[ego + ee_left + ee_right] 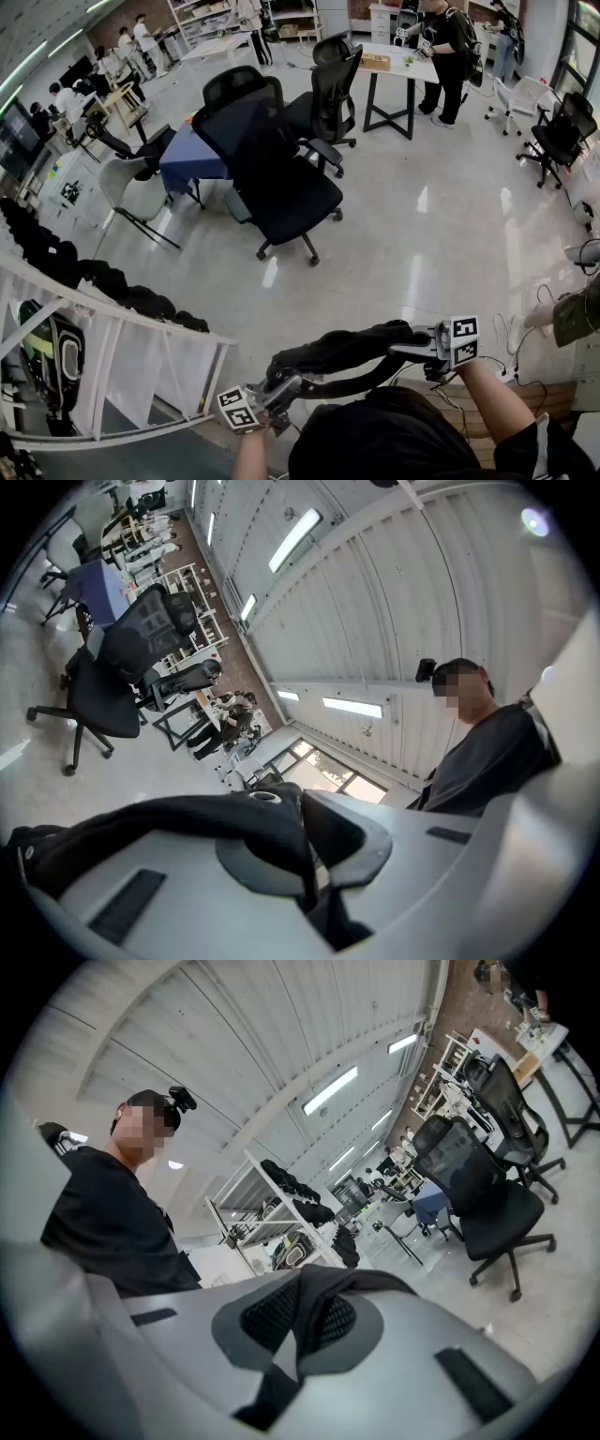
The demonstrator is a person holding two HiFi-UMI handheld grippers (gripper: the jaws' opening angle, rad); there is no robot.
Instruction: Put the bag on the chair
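– Left gripper [314,847], what does it have?
– Its jaws are closed tight on a fold of the black bag [347,350]. Dark fabric runs down the narrow seam between the two pads, and a metal eyelet sits on the cloth just above them.
– And the right gripper [295,1327]?
– Same story: jaws pressed together with a strip of the bag's black cloth pinched between the mesh-patterned pads.
– So where is the bag?
– Off the floor, slung between the two grippers close in front of the person. In the head view it stretches as a long dark shape from the left gripper, low down, up to the right one, which sits higher.
– How do the grippers point?
– Roughly level, aimed inward at each other with the bag spanning the gap.
– Where's the chair [286,183]?
– It's a black office chair on castors standing on the pale glossy floor, well apart from the bag.
– Anything around it?
– A second black chair [328,89] just behind it, a table with a blue cover [192,155] beside it, and a white rack [122,352] with dark bags at the person's left. A person [448,47] stands at a far table [398,64].
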